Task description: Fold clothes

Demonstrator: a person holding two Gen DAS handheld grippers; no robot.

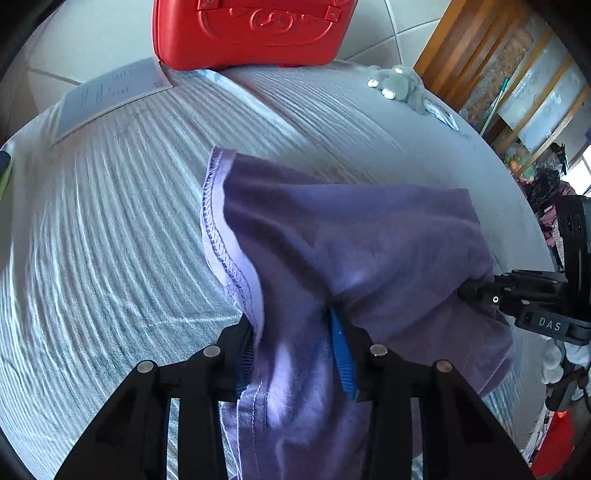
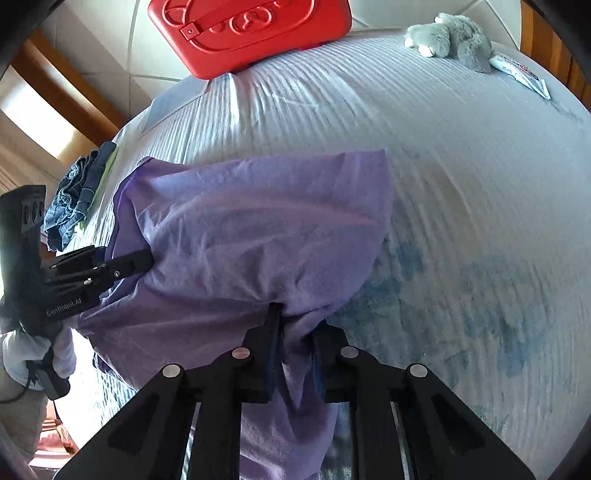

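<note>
Right wrist view: left tongs [image 2: 142, 264] read "GenRobot.AI".

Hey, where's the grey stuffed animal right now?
The grey stuffed animal lies at the far right of the bed, right of the red case, with a small packet just beside it; the left wrist view shows it there too.

Red case [image 2: 251, 33] with embossed lid, standing at the far edge of the bed [image 2: 461, 177]; striped pale bedcover, blue-mottled at the near right; grey soft toy [image 2: 450, 37] at the far right corner, a small printed packet [image 2: 521, 75] just beside it; sheet of paper [image 1: 110, 96] left of the case; crumpled blue cloth, possibly denim [image 2: 74, 199], at the left edge; wooden frame [image 1: 480, 55] beyond.
</note>
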